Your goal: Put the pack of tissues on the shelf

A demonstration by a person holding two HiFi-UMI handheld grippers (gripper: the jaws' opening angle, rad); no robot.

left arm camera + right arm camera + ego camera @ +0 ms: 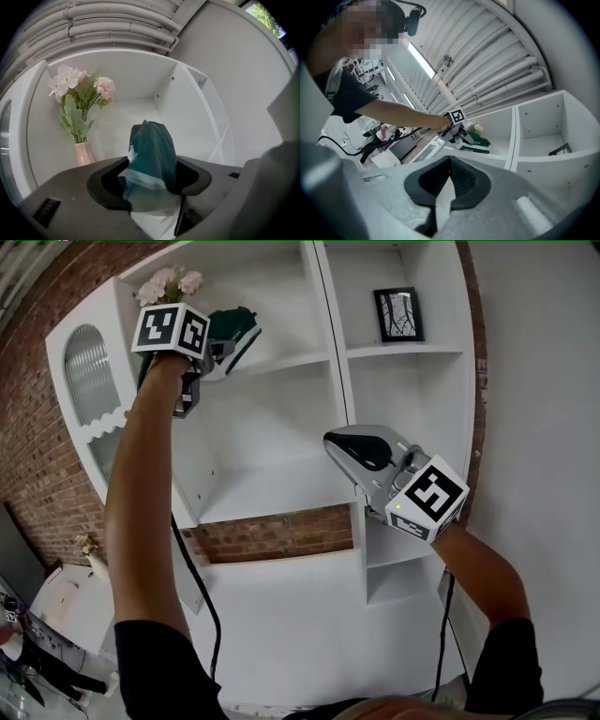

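Beside the vase of flowers, our left gripper has its jaws pinching the green pack of tissues, held up inside the upper shelf compartment, so we judge the carry done and only setting down and letting go left. Whether the pack's underside touches the board we cannot tell; the gripper body hides it. Our right gripper hangs lower, jaws pressed together and empty.
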